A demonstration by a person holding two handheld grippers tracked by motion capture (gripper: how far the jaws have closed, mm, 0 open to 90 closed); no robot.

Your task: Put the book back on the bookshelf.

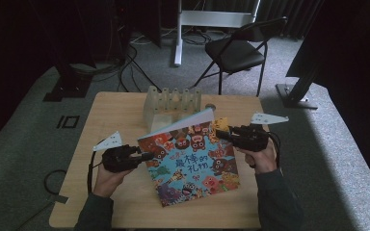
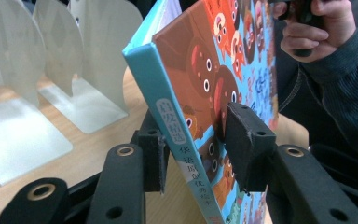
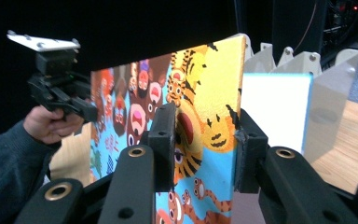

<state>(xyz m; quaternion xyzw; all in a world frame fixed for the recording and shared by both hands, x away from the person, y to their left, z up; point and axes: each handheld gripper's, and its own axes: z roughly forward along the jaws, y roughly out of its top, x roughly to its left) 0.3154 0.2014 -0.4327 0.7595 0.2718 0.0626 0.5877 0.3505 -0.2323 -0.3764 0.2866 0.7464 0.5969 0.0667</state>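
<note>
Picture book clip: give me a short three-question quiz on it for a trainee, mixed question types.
1. True or false: the picture book lies flat on the table.
2. What stands on the table beyond the book? A) a row of white bookends B) a stack of plates C) a laptop
3. Which part of the book sits between the jaws of the left gripper?

Key
1. False: it is tilted up, with its far edge raised.
2. A
3. The spine, with one pad on the front cover and the other behind.
</note>
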